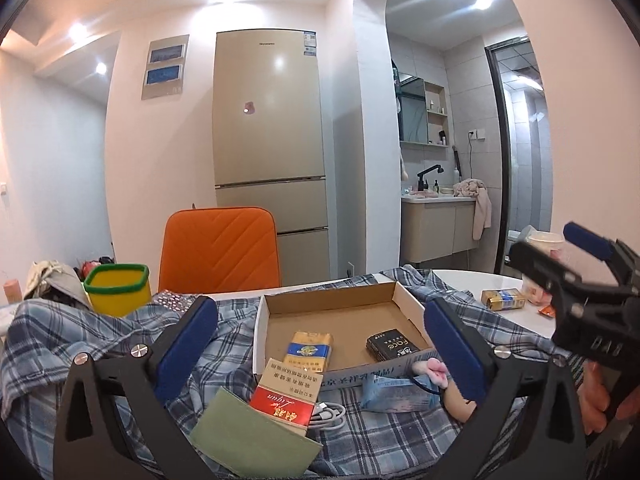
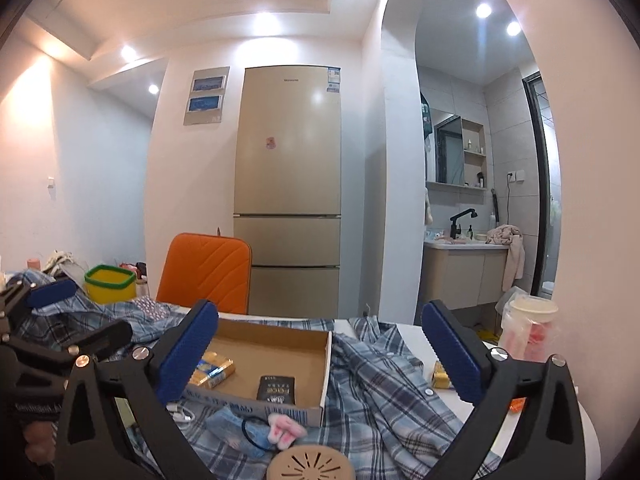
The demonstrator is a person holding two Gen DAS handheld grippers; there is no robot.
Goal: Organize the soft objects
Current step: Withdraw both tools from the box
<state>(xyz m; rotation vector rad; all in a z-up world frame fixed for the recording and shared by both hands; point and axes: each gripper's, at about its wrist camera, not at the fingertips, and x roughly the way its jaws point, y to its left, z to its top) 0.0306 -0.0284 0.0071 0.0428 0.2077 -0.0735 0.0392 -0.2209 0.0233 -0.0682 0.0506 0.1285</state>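
**Both claws wide over the plaid shirt**

Left wrist view: left claw (image 1: 320, 340) gapes empty; plaid shirt (image 1: 80, 332) sprawls lower left under the cardboard box (image 1: 340, 312).

Right wrist view: right claw (image 2: 320, 352) wide, empty; pinch one loose shirt fold, lower right.

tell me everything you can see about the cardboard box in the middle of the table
The cardboard box is a shallow open tray, brown corrugated inside and white outside, with blue printing along its near wall. It sits flat on the blue plaid shirt spread over the table. Inside lie a yellow-and-blue packet toward the left and a small black packet toward the right, apart from each other. A red-and-white box leans at its near-left corner. Neither gripper touches it.
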